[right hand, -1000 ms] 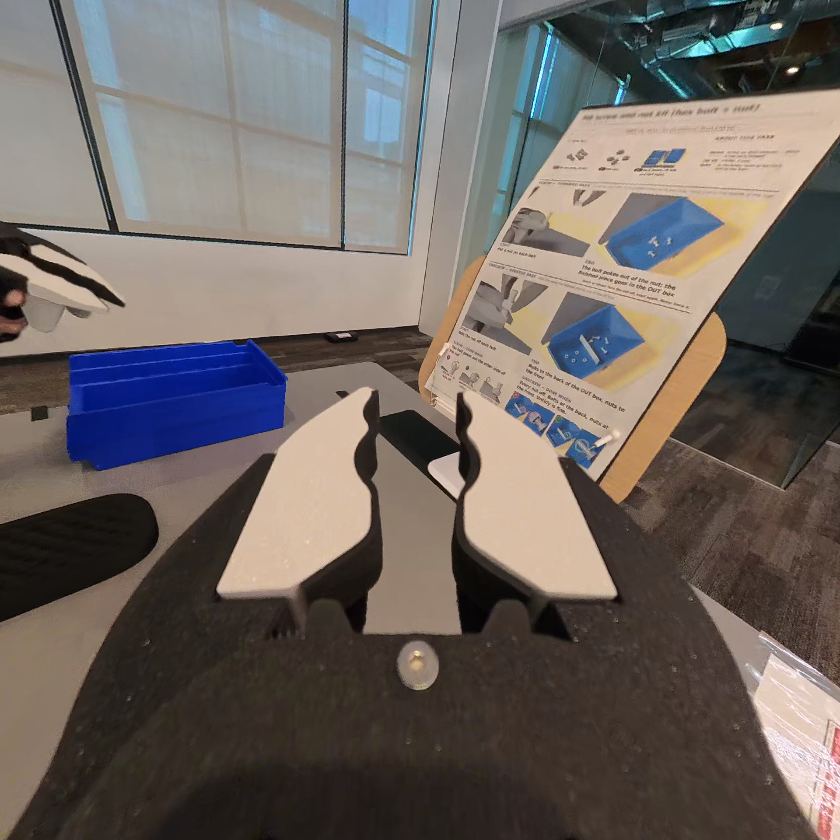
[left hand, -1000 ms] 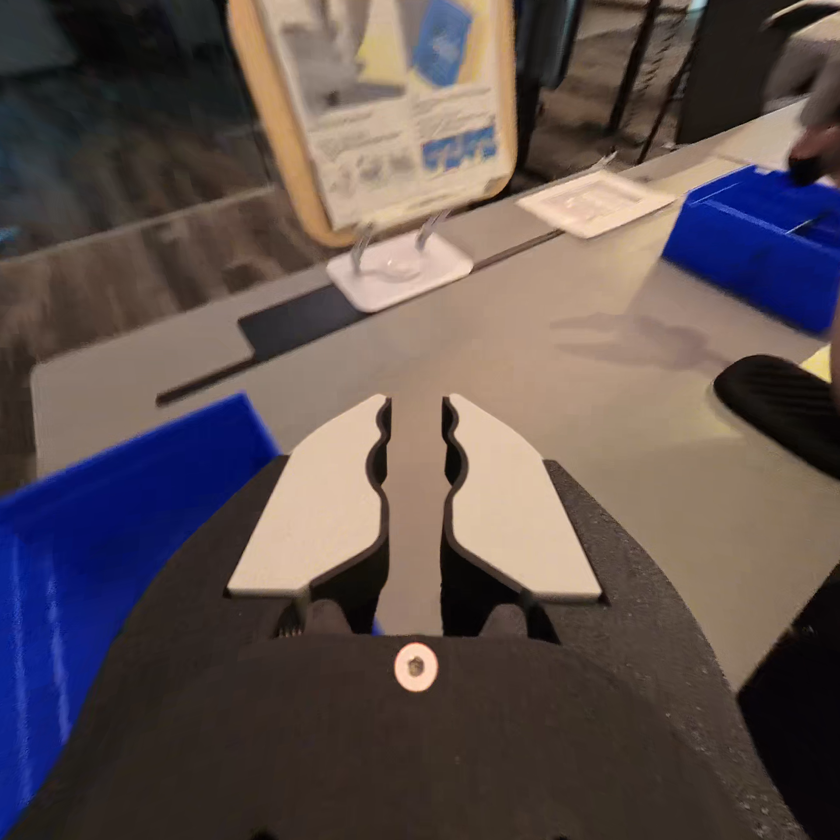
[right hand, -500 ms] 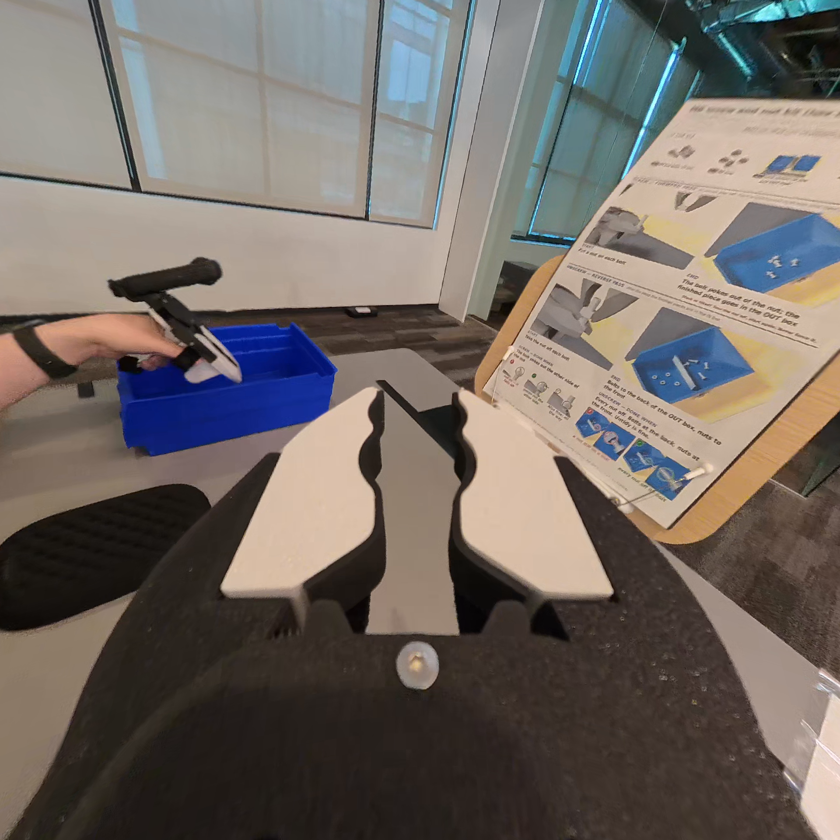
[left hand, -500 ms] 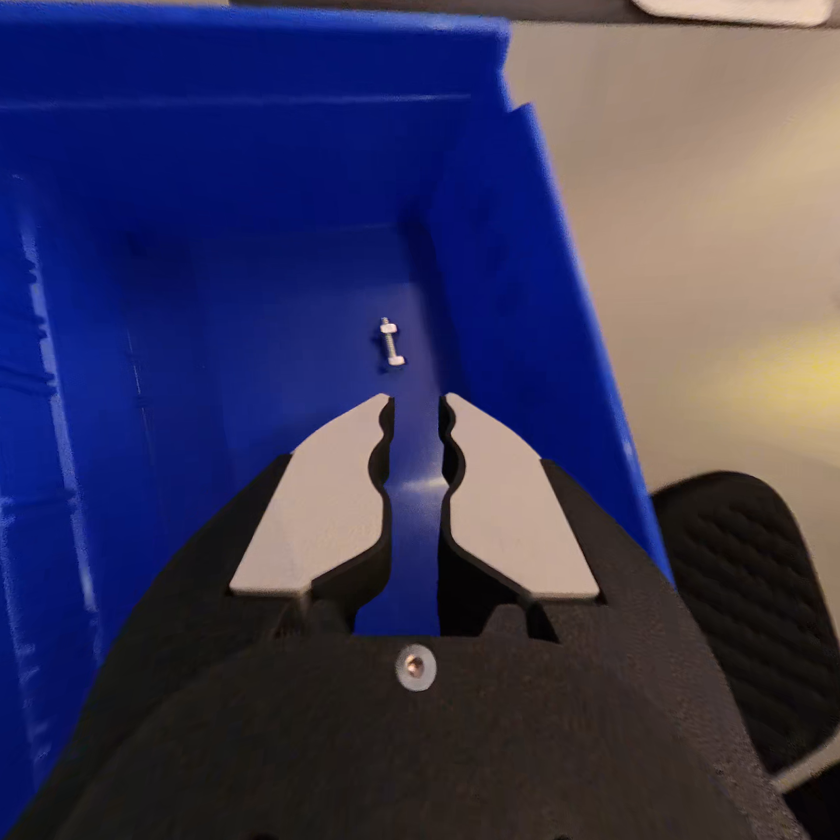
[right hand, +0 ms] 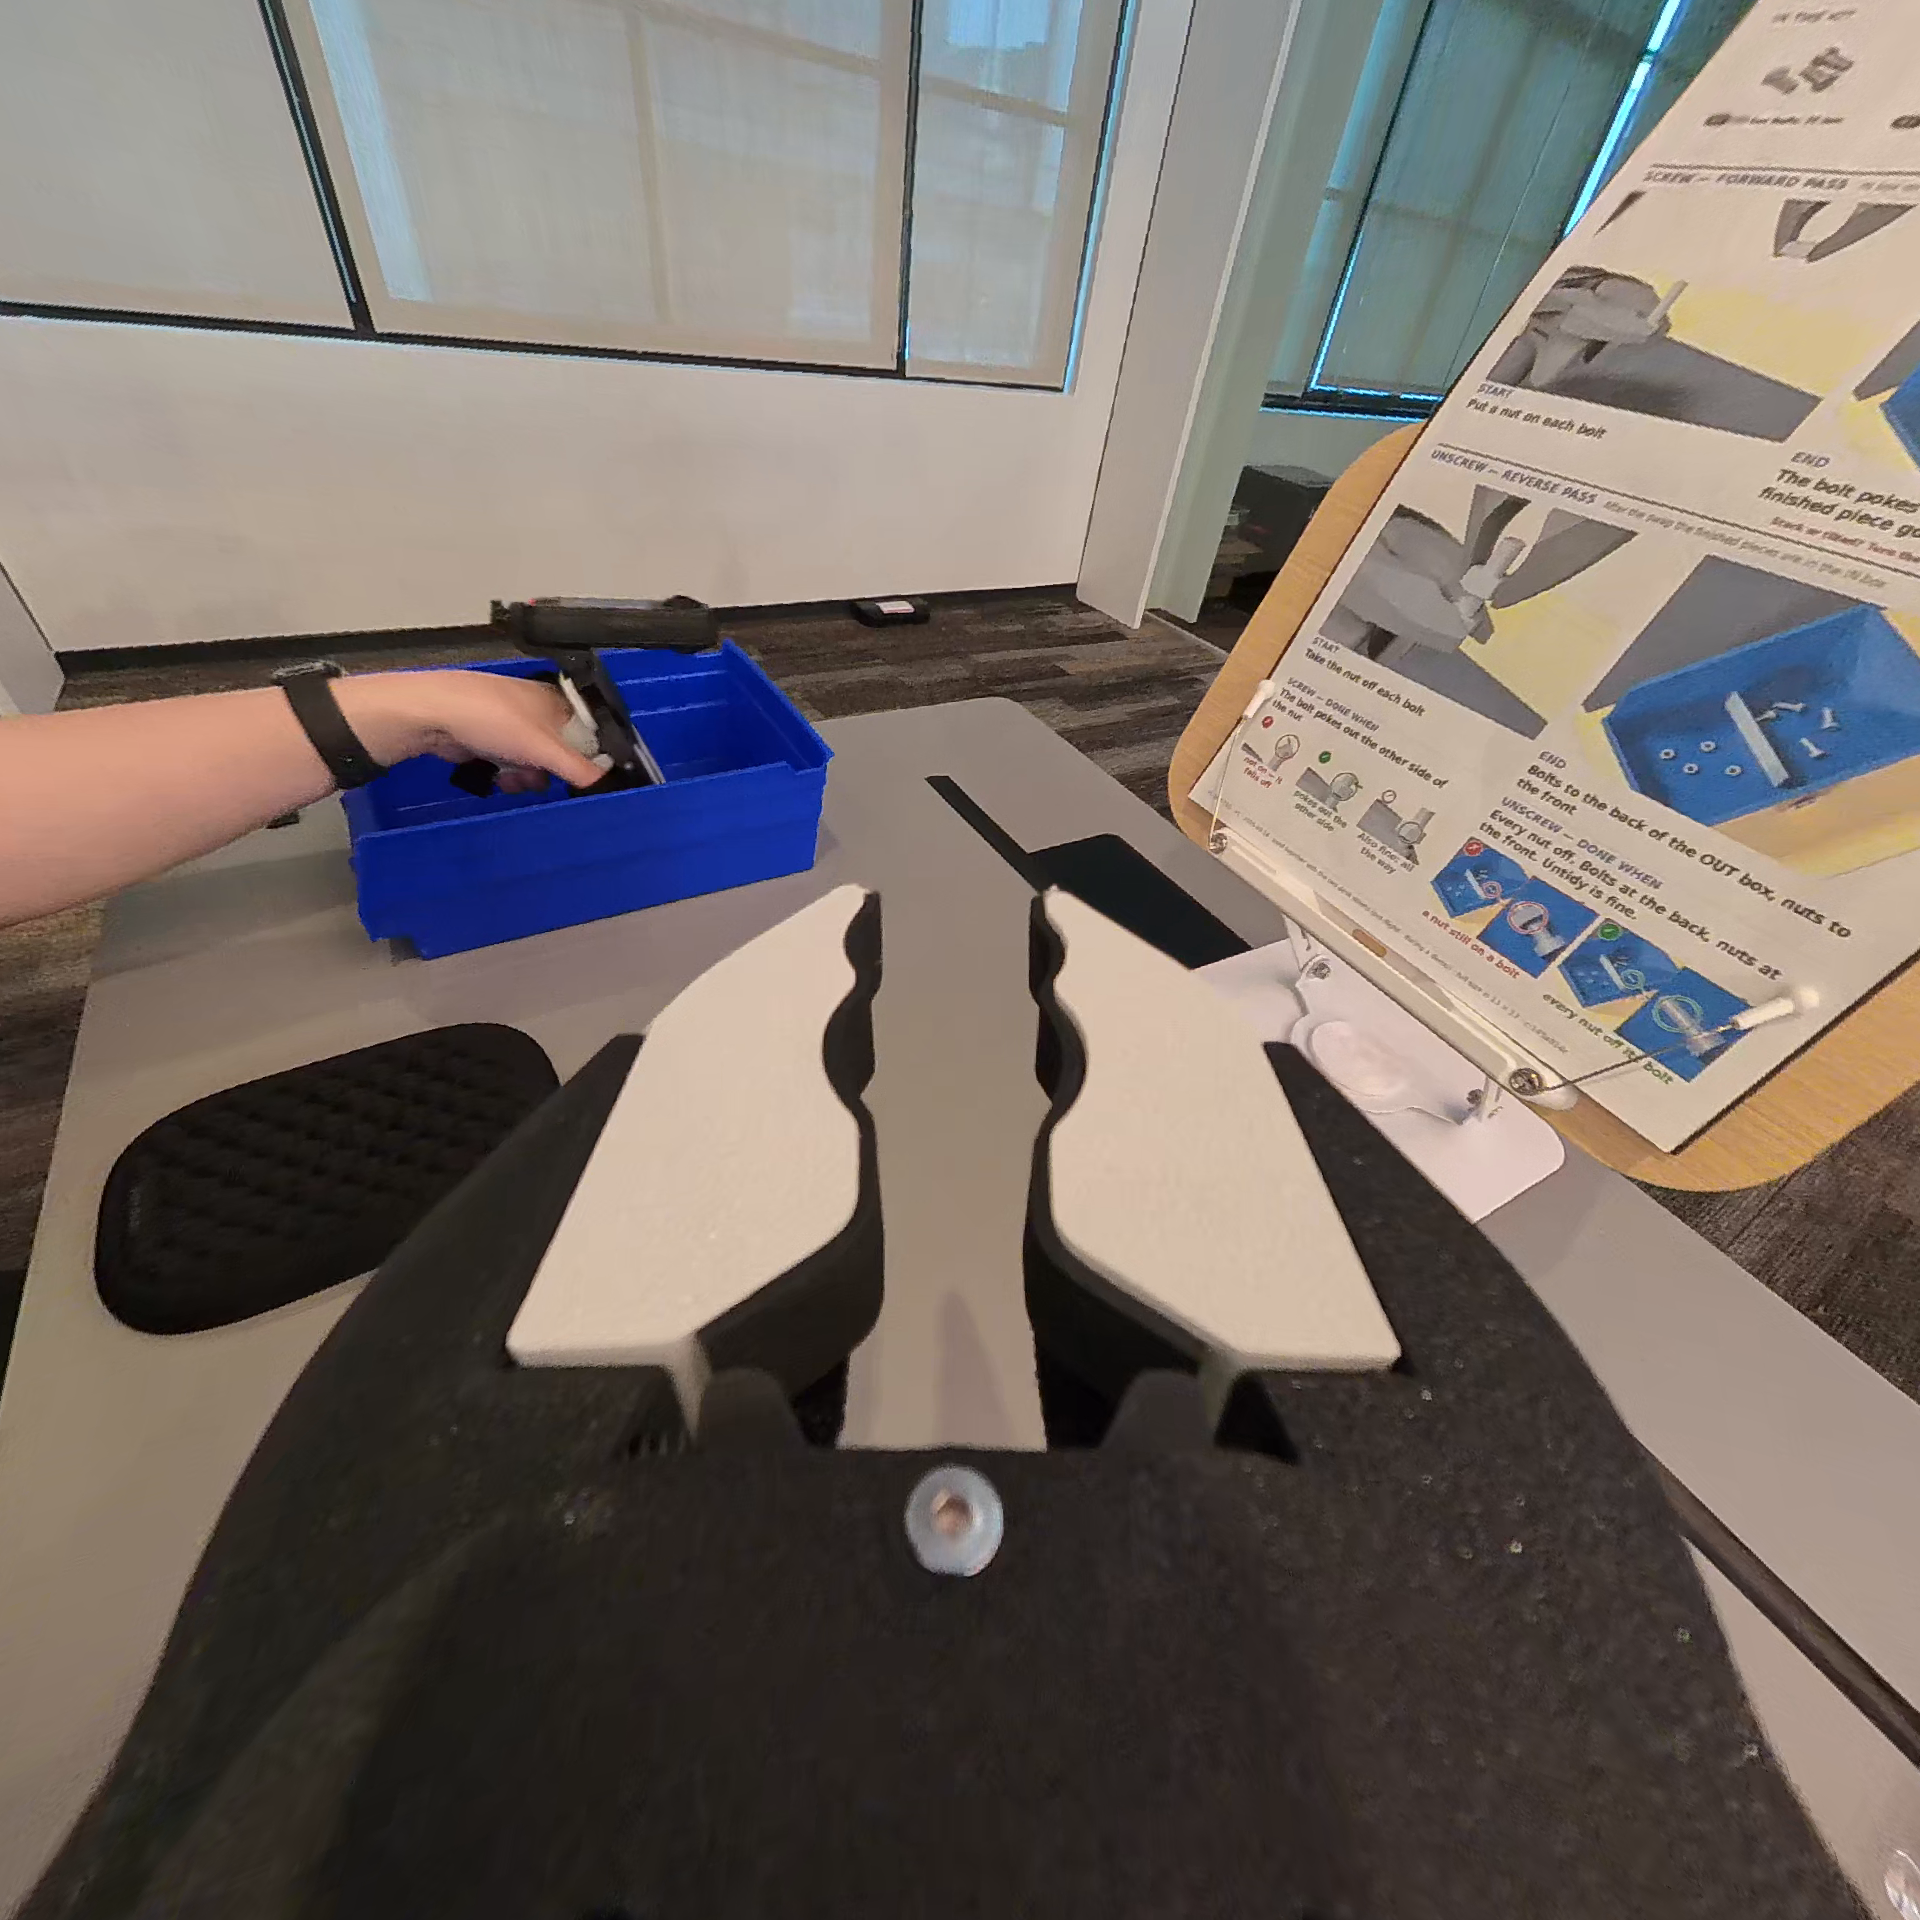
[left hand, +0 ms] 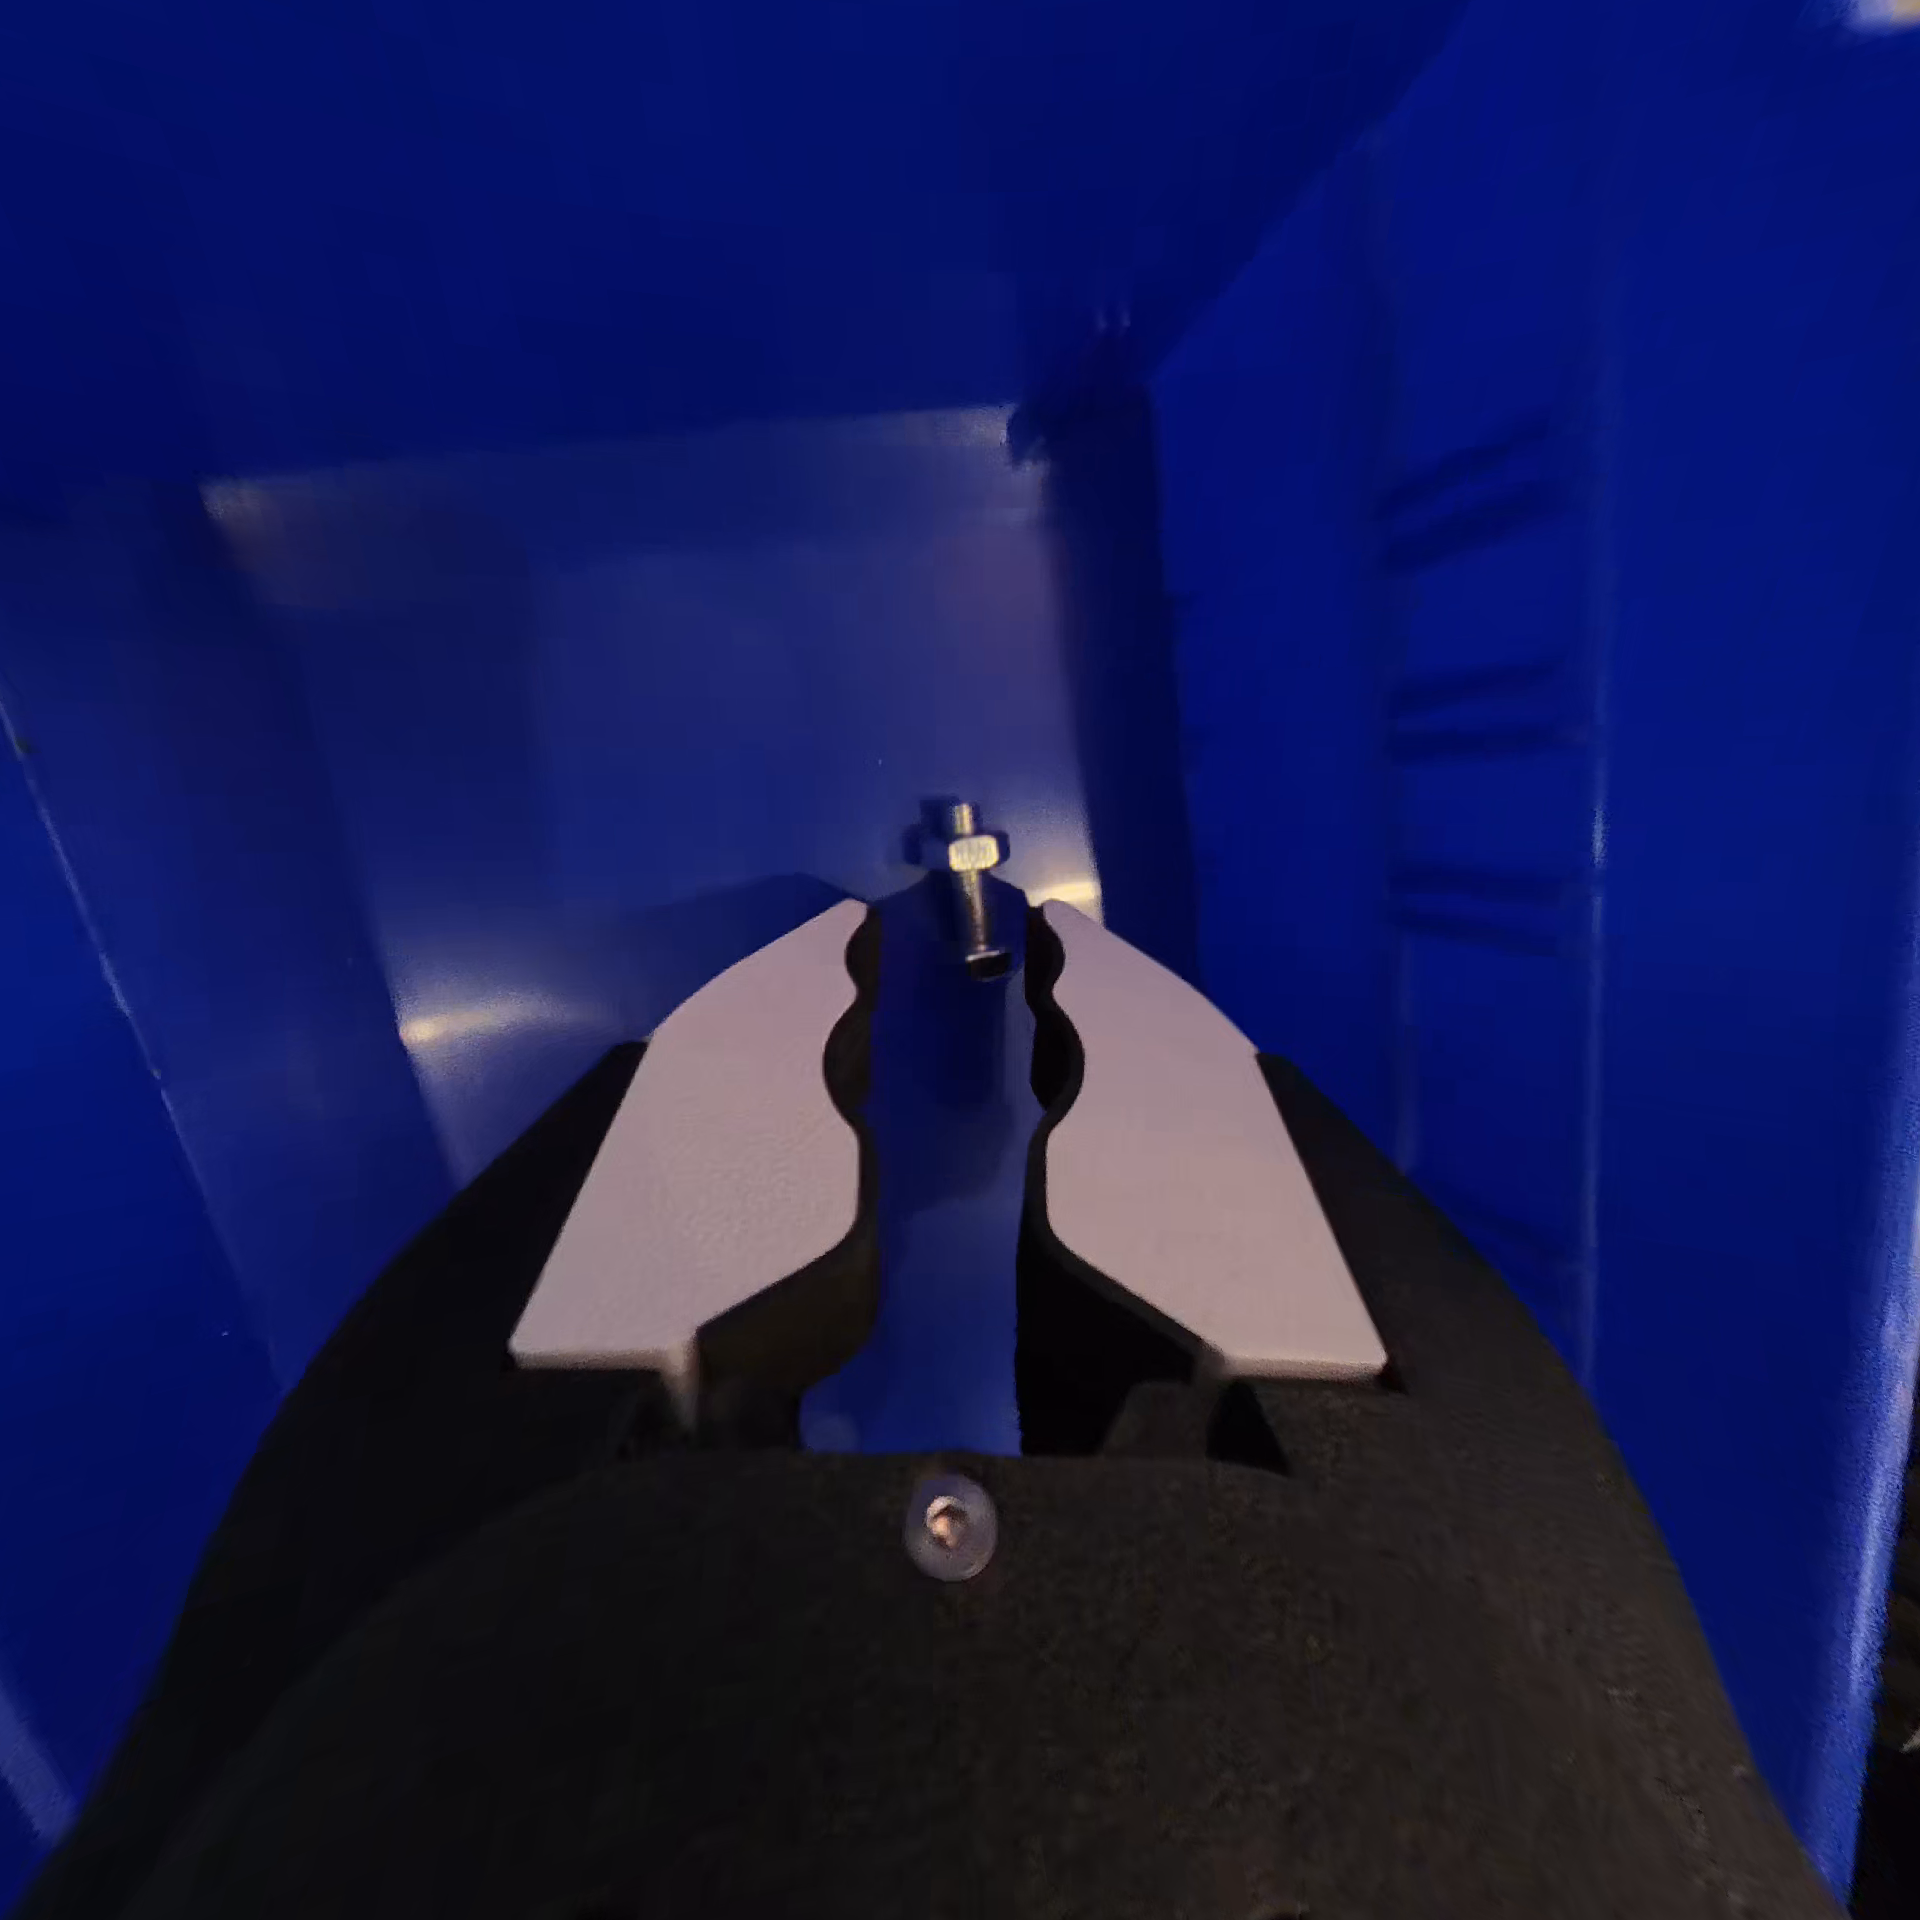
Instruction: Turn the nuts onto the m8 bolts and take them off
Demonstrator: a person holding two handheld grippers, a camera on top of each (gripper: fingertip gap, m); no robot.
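Bolt: a small silver bolt (left hand: 971, 902) lies on the floor of the blue bin (left hand: 1507, 727), its blunt end pointing back toward the camera, close to the bin's right wall.
Nut: a nut (left hand: 968, 854) sits threaded on the far part of the bolt, with a bit of bolt poking out beyond it.
Left tongs: the left gripper (left hand: 954, 920) is down inside the bin, its two pale fingers spread apart, and the near end of the bolt sits right in the gap between the tips. Neither finger clearly touches it.
Bin walls: blue walls rise close on the right and at the back, hemming the tongs in; the floor around the bolt is bare and shiny.
Right tongs: the right gripper (right hand: 954, 904) is held over the grey table (right hand: 914, 810), well apart from the bin, fingers spread with nothing between them.
From the right side: the blue bin (right hand: 582, 862) stands at the far left of the table, a hand (right hand: 468, 727) with a dark wristband reaching into it with the left gripper (right hand: 608, 769).
Around: a black padded mat (right hand: 312, 1164) lies near the bin; a printed instruction board (right hand: 1621, 665) leans on a white stand (right hand: 1413, 1101) to the right.
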